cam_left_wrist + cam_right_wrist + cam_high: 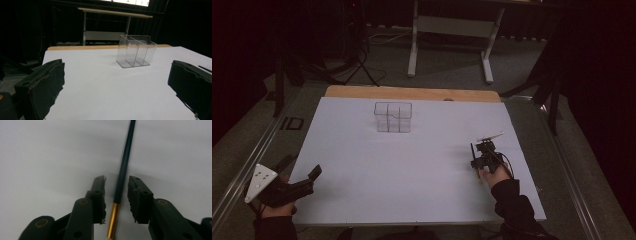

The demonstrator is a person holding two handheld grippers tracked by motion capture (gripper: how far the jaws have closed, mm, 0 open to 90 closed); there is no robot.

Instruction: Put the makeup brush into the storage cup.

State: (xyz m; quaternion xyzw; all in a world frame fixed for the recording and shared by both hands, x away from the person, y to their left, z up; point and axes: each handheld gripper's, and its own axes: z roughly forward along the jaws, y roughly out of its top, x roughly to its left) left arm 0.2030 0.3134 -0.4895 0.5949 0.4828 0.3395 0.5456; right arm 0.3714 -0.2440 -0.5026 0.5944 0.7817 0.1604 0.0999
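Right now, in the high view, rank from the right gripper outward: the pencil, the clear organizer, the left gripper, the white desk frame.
1. Pencil: on the sheet at the right gripper, between its jaws.
2. Clear organizer: up the table, left of it.
3. Left gripper: at the table's near left corner.
4. White desk frame: on the floor beyond the table.
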